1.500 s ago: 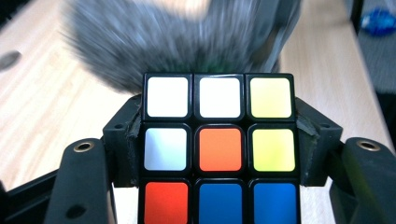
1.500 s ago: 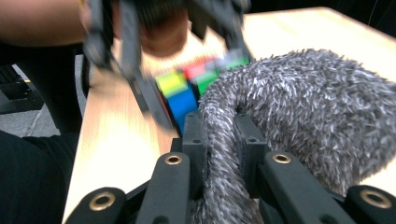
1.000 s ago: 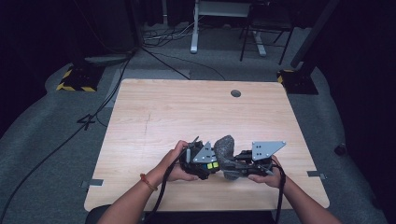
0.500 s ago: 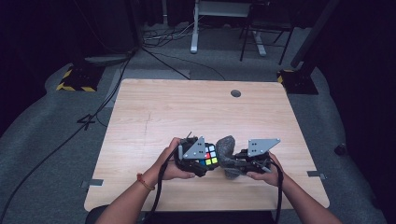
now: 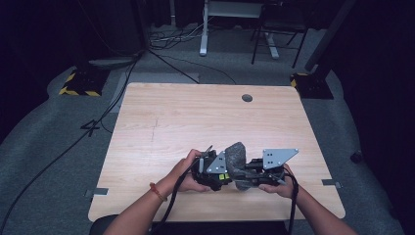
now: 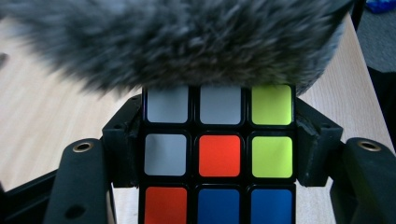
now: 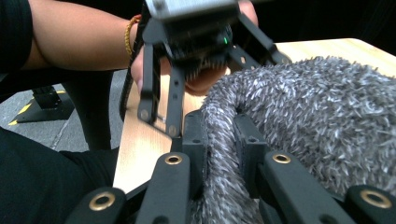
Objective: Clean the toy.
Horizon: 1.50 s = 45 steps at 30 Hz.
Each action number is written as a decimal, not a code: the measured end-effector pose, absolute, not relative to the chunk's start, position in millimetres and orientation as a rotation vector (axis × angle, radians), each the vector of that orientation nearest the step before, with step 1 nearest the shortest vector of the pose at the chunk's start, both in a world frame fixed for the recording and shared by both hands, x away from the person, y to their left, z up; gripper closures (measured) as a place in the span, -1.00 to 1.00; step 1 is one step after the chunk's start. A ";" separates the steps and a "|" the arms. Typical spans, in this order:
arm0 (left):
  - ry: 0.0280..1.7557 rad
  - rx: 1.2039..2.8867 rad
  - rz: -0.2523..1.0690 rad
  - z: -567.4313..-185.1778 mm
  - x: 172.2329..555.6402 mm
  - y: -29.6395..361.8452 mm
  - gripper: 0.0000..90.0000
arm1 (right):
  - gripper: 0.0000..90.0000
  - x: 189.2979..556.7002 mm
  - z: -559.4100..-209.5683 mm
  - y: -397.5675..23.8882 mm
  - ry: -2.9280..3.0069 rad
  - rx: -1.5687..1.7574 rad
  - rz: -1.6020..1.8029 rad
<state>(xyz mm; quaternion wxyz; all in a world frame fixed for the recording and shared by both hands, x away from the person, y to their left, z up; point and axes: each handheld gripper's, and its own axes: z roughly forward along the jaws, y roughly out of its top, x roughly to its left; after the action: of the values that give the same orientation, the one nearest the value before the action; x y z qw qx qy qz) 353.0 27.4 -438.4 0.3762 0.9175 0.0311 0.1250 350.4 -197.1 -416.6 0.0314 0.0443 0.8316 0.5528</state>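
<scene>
A Rubik's cube [image 6: 218, 156] with grey, orange, yellow-green and blue stickers sits between the jaws of my left gripper [image 6: 218, 140], which is shut on its two sides. A grey fluffy cloth [image 6: 177, 42] lies against the cube's far edge. My right gripper [image 7: 220, 130] is shut on a fold of that cloth [image 7: 303, 121]. In the high view both grippers meet near the table's front edge: the left gripper [image 5: 215, 172] with the cube [image 5: 221, 176], the right gripper [image 5: 244, 172] with the cloth [image 5: 236, 155] bunched up between them.
The wooden table [image 5: 195, 117] has a round cable hole [image 5: 247, 98] at the back right. Cables [image 5: 88, 132] run over the grey floor on the left. A yellow-and-black block [image 5: 78, 84] and desk legs [image 5: 203, 29] stand beyond the table.
The left gripper has turned with the cube, so the coloured face seen half a second ago is now mostly hidden under its grey plate. The right gripper and cloth have barely moved.
</scene>
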 end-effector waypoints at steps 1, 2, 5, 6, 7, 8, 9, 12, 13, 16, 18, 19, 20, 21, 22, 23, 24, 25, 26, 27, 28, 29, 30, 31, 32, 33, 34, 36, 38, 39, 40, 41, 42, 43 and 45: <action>0.080 2.347 0.320 -438.4 353.0 27.4 -0.26 | 0.74 350.4 -416.6 -197.1 2.562 0.137 1.703; 0.074 2.359 0.325 -440.3 352.4 25.2 -0.26 | 0.73 350.5 -417.2 -196.3 2.565 0.136 1.694; 0.086 2.365 0.328 -440.6 354.2 24.8 -0.26 | 0.73 351.8 -419.1 -195.9 2.575 0.154 1.670; 0.107 2.350 0.330 -438.0 357.5 29.6 -0.26 | 0.73 353.8 -419.3 -198.3 2.568 0.167 1.639; 0.107 2.350 0.330 -438.0 357.5 29.6 -0.26 | 0.73 353.8 -419.3 -198.3 2.568 0.167 1.639; 0.132 2.320 0.321 -434.3 359.8 35.7 -0.26 | 0.73 358.6 -420.9 -203.4 2.563 0.207 1.625; 0.145 2.297 0.328 -430.4 360.3 40.3 -0.26 | 0.73 360.8 -422.2 -205.3 2.564 0.228 1.624; 0.153 2.261 0.336 -424.8 360.2 45.9 -0.26 | 0.73 367.0 -427.8 -209.1 2.582 0.279 1.577; 0.153 2.252 0.345 -421.2 360.1 49.2 -0.26 | 0.73 369.0 -430.0 -209.8 2.589 0.295 1.562; 0.150 2.230 0.359 -416.6 358.6 54.4 -0.26 | 0.73 374.9 -435.6 -210.4 2.615 0.330 1.552; 0.149 2.209 0.352 -413.9 358.5 57.8 -0.26 | 0.73 374.7 -437.1 -208.3 2.632 0.313 1.518; 0.151 2.204 0.353 -413.2 358.0 58.3 -0.26 | 0.73 374.6 -437.6 -208.1 2.638 0.314 1.521; 0.149 2.200 0.355 -412.2 357.7 58.9 -0.26 | 0.73 374.6 -438.2 -207.6 2.645 0.313 1.508; 0.145 2.192 0.356 -411.2 357.7 59.5 -0.26 | 0.73 374.8 -439.0 -207.2 2.652 0.317 1.499; 0.143 2.185 0.352 -410.4 357.5 60.0 -0.26 | 0.73 375.2 -439.9 -207.1 2.658 0.319 1.499; 0.143 2.185 0.352 -410.4 357.5 60.0 -0.26 | 0.73 375.2 -439.9 -207.1 2.658 0.319 1.499; 0.144 2.181 0.356 -409.7 357.0 60.5 -0.26 | 0.73 375.4 -440.6 -207.0 2.661 0.319 1.509; 0.145 2.158 0.351 -408.3 357.3 62.0 -0.26 | 0.73 375.4 -441.0 -206.4 2.669 0.318 1.497; 0.145 2.158 0.351 -408.3 357.3 62.0 -0.26 | 0.73 375.4 -441.5 -206.0 2.675 0.317 1.495; 0.138 2.148 0.340 -407.3 357.9 63.1 -0.26 | 0.73 375.4 -441.5 -206.0 2.675 0.317 1.495; 0.141 2.145 0.343 -407.1 357.6 63.2 -0.26 | 0.73 374.8 -442.8 -205.0 2.686 0.300 1.511; 0.143 2.148 0.348 -407.4 357.5 63.0 -0.26 | 0.73 374.8 -442.8 -205.0 2.686 0.300 1.511; 0.145 2.146 0.332 -408.3 358.5 63.9 -0.26 | 0.73 372.8 -441.3 -204.8 2.681 0.266 1.536; 0.145 2.146 0.332 -408.3 358.5 63.9 -0.26 | 0.73 372.8 -441.3 -204.8 2.681 0.266 1.536; 0.148 2.137 0.326 -408.3 360.4 65.7 -0.26 | 0.73 371.9 -440.1 -205.6 2.678 0.249 1.557; 0.148 2.137 0.326 -408.3 360.4 65.7 -0.26 | 0.73 371.8 -439.9 -206.1 2.676 0.244 1.567; 0.151 2.125 0.293 -408.7 362.3 68.3 -0.26 | 0.73 371.7 -439.5 -207.2 2.674 0.238 1.589; 0.155 2.122 0.281 -409.3 362.7 68.9 -0.26 | 0.73 371.6 -438.9 -208.0 2.671 0.232 1.608; 0.153 2.122 0.254 -410.4 363.9 70.9 -0.28 | 0.73 369.4 -436.0 -209.1 2.648 0.204 1.652; 0.153 2.122 0.254 -410.4 363.9 70.9 -0.28 | 0.73 369.4 -436.0 -209.1 2.648 0.204 1.652; 0.153 2.121 0.243 -411.2 364.5 71.3 -0.28 | 0.73 368.9 -435.1 -209.5 2.642 0.197 1.666; 0.154 2.131 0.236 -412.2 364.7 71.2 -0.29 | 0.73 368.0 -433.3 -210.4 2.630 0.188 1.685; 0.147 2.139 0.236 -412.8 365.0 70.7 -0.28 | 0.73 367.1 -431.4 -211.3 2.616 0.186 1.710; 0.143 2.162 0.239 -414.9 364.8 68.6 -0.28 | 0.73 366.1 -428.8 -212.3 2.598 0.180 1.733; 0.131 2.194 0.235 -418.0 363.8 64.1 -0.28 | 0.73 364.4 -426.8 -212.5 2.588 0.164 1.752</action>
<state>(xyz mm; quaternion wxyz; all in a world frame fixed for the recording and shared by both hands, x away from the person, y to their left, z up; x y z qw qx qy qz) 363.8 64.1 -418.0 0.4490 0.8869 0.0528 0.0949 364.4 -212.5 -426.8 0.0060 0.0525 0.8270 0.5598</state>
